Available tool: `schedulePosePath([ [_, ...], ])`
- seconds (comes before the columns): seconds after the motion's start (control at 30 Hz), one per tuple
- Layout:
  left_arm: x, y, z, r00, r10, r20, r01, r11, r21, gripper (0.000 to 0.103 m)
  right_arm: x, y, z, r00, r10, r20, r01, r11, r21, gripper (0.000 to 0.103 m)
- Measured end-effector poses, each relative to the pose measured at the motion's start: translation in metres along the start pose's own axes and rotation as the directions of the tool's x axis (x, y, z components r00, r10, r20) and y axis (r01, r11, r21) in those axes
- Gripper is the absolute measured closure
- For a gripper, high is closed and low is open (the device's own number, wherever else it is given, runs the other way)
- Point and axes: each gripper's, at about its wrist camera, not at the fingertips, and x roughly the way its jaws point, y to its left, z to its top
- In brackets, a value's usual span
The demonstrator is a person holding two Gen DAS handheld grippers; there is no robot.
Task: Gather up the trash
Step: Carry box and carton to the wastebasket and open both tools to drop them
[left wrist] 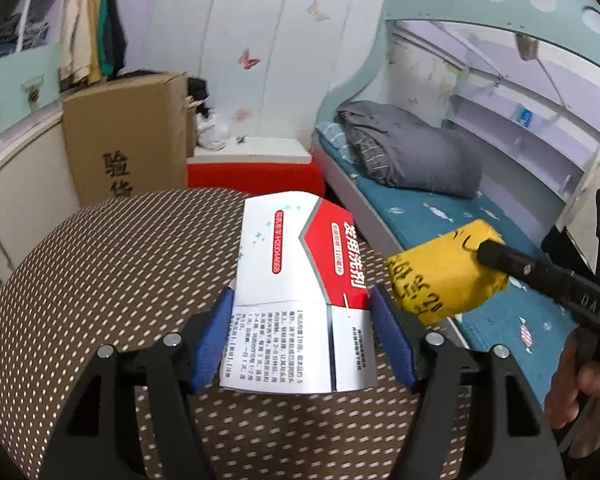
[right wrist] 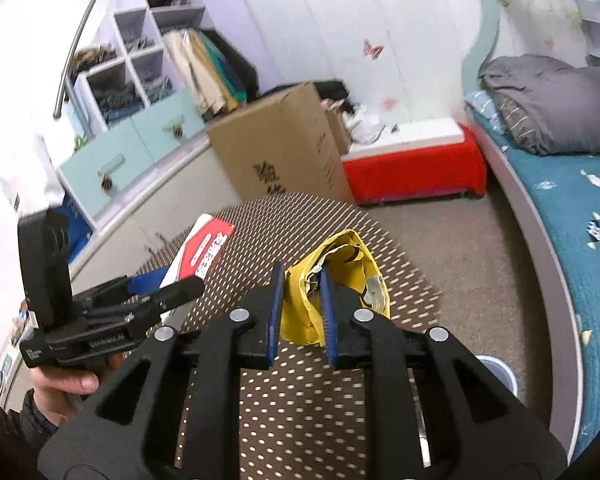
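Above the dotted stool [left wrist: 100, 280], the left gripper [left wrist: 302, 334] clamps the white-and-red box [left wrist: 296, 264] and the right gripper [right wrist: 300, 320] pinches the yellow wrapper [right wrist: 340, 276], whose crumpled edge could slip free.

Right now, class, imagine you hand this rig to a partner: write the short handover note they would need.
Left gripper: shut on the red-and-white carton, held flat above the dotted stool.
Right gripper: shut on the crumpled yellow wrapper, also above the stool.
Done: both pieces of trash are picked up, one per gripper.
Left: neither is binned yet. A round container's rim shows on the floor beside the stool, near the bed; it may be the bin, but only its edge shows. Carry both items to it and release.
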Motion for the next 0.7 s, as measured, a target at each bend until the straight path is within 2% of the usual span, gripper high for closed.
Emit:
schedulePosePath([
  [0.13,0.004,-0.030,0.010,0.999,-0.042,0.005,0.042,0.999,0.035,0.036,-0.026,-0.028,0.008,0.997,-0.064,0.032,0.063,0.997,0.032,0.086],
  [0.27,0.013,-0.065,0.015,0.995,-0.100,-0.005,0.100,0.993,0.060,0.036,-0.038,-0.066,0.010,0.989,-0.148,0.015,0.146,0.986,0.077,0.086],
  [0.43,0.037,-0.102,0.015,0.986,-0.158,-0.053,0.162,0.982,0.093,0.036,-0.018,-0.127,-0.013,0.967,-0.238,-0.091,0.250,0.953,0.170,0.086],
  [0.53,0.056,-0.119,0.014,0.980,-0.181,-0.087,0.189,0.976,0.106,0.036,0.006,-0.164,-0.033,0.957,-0.241,-0.162,0.275,0.932,0.238,0.085],
  [0.63,0.076,-0.133,0.011,0.974,-0.191,-0.123,0.205,0.972,0.114,0.036,0.038,-0.201,-0.057,0.939,-0.237,-0.248,0.307,0.905,0.296,0.074],
  [0.7,0.090,-0.142,0.009,0.969,-0.195,-0.152,0.213,0.970,0.120,0.036,0.056,-0.224,-0.074,0.927,-0.225,-0.301,0.325,0.883,0.339,0.051],
])
